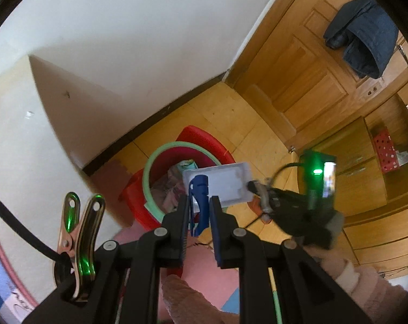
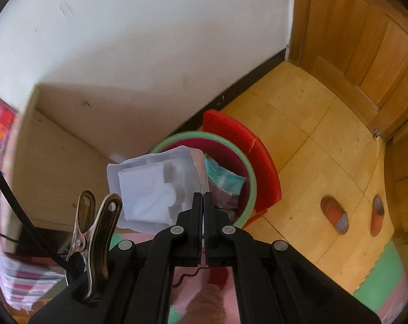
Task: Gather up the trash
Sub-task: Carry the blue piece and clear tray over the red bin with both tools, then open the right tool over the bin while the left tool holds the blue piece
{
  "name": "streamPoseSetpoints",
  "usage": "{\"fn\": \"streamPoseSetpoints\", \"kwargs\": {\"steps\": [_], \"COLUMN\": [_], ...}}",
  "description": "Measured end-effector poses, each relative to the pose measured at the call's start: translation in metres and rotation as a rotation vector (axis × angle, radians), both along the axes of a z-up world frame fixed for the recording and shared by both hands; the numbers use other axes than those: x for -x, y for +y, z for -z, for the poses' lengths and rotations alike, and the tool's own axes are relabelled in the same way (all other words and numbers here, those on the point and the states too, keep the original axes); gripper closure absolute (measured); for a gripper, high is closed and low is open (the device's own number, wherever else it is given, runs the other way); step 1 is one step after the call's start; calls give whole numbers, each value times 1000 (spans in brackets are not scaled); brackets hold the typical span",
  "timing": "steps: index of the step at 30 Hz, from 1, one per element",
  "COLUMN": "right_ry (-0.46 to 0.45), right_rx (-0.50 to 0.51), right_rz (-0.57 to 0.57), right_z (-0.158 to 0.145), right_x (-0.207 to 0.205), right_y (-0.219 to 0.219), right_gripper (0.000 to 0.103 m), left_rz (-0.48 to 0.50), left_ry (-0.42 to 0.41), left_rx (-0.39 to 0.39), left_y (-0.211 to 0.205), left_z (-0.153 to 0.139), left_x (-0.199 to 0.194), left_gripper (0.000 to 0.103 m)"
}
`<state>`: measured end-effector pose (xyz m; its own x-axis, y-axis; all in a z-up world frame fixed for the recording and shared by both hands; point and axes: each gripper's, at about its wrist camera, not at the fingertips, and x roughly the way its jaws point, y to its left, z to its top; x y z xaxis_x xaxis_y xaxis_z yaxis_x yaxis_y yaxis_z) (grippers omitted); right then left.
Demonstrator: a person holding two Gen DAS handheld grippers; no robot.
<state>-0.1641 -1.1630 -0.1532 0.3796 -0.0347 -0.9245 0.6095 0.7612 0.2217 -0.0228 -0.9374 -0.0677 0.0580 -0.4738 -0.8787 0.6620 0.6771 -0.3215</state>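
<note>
Left hand-held gripper (image 1: 200, 210) nearly closed, pinching a small blue plastic clip (image 1: 200, 189) between its pads. Right hand-held gripper (image 2: 203, 205) closed on the edge of a white plastic tray (image 2: 150, 186), which tilts above the bin. Both items hang over the red bin with green rim (image 2: 251, 172) on the wooden floor (image 2: 312, 140) by the wall; wrappers (image 2: 223, 181) lie inside.

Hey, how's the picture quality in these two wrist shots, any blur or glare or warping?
Left wrist view: fisheye bends the door, green light glints on the metal clip, and the right gripper is motion-smeared. Right wrist view: the white plastic tray looks soft and overexposed, and the left edge streaks.
</note>
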Motion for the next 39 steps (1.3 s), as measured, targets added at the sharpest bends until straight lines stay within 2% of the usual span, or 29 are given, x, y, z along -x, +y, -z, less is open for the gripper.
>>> {"fn": "streamPoseSetpoints", "kwargs": {"steps": [3, 8, 11, 13, 15, 25, 34, 39], "right_ry": [40, 67, 67, 51, 40, 27, 19, 15], "right_rx": [4, -10, -37, -60, -75, -63, -56, -36], "right_rz": [-28, -64, -77, -90, -86, -73, -64, -80], "right_z": [31, 65, 80, 84, 87, 89, 90, 86], "right_x": [-10, -18, -20, -19, -17, -3, 3, 4], "right_y": [1, 4, 4, 4, 2, -1, -1, 0], "right_gripper": [101, 100, 94, 83, 79, 77, 77, 77], "left_rz": [2, 9, 5, -3, -5, 23, 15, 11], "left_ry": [14, 19, 27, 36, 42, 17, 30, 30], "left_rx": [-9, -23, -30, -37, -42, -84, -116, -134], "left_y": [-13, -27, -26, -26, -27, -60, -81, -87], "left_z": [11, 25, 33, 38, 42, 72, 105, 110], "left_x": [2, 1, 0, -3, -5, -3, -14, -17], "left_gripper": [87, 87, 87, 87, 87, 87, 87, 87]}}
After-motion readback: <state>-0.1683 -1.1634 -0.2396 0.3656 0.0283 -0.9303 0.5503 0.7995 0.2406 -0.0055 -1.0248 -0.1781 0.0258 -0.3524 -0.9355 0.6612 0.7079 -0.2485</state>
